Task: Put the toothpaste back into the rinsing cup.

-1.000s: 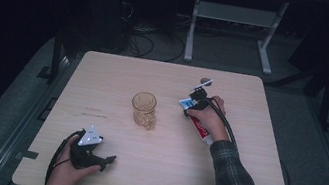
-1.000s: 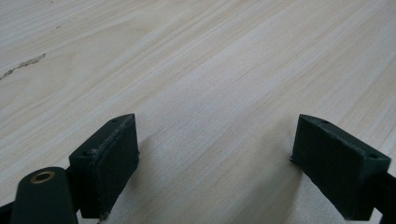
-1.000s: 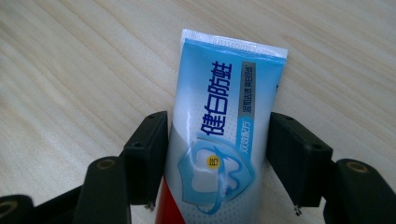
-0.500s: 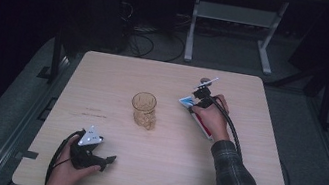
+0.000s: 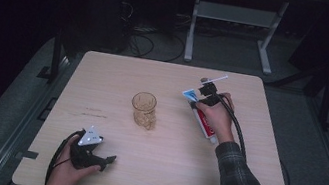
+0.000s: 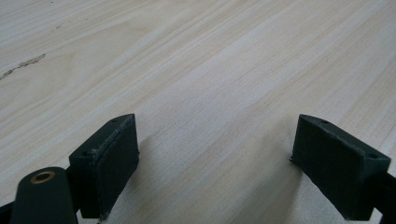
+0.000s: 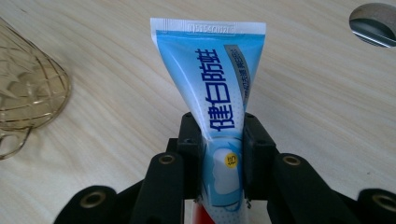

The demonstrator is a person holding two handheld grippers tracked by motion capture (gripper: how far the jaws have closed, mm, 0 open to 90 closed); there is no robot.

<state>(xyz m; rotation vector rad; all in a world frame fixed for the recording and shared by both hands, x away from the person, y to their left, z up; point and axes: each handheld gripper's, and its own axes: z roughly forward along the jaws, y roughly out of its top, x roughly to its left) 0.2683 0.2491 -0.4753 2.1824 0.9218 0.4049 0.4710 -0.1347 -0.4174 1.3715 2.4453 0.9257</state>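
Got my right hand-held gripper point(image 7: 223, 140) clamped on the blue-and-white toothpaste tube point(image 7: 219, 88), jaws just closed on it, lifting it off the pale wooden desk point(image 5: 164, 173). Guessing it goes in the amber ribbed glass cup point(image 5: 143, 110) next. Left hand-held gripper point(image 6: 215, 158) sits apart, empty.

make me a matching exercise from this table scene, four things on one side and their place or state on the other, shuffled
Things:
1. toothpaste tube
2. amber glass cup
3. left gripper
4. toothbrush

Places or states:
A. jaws wide apart over bare wood, near the table's front left
B. lies at the far side of the table, beyond the right hand
C. clamped between black jaws, crimped end pointing away
D. stands upright near the middle of the table

Pairs: 1-C, 2-D, 3-A, 4-B
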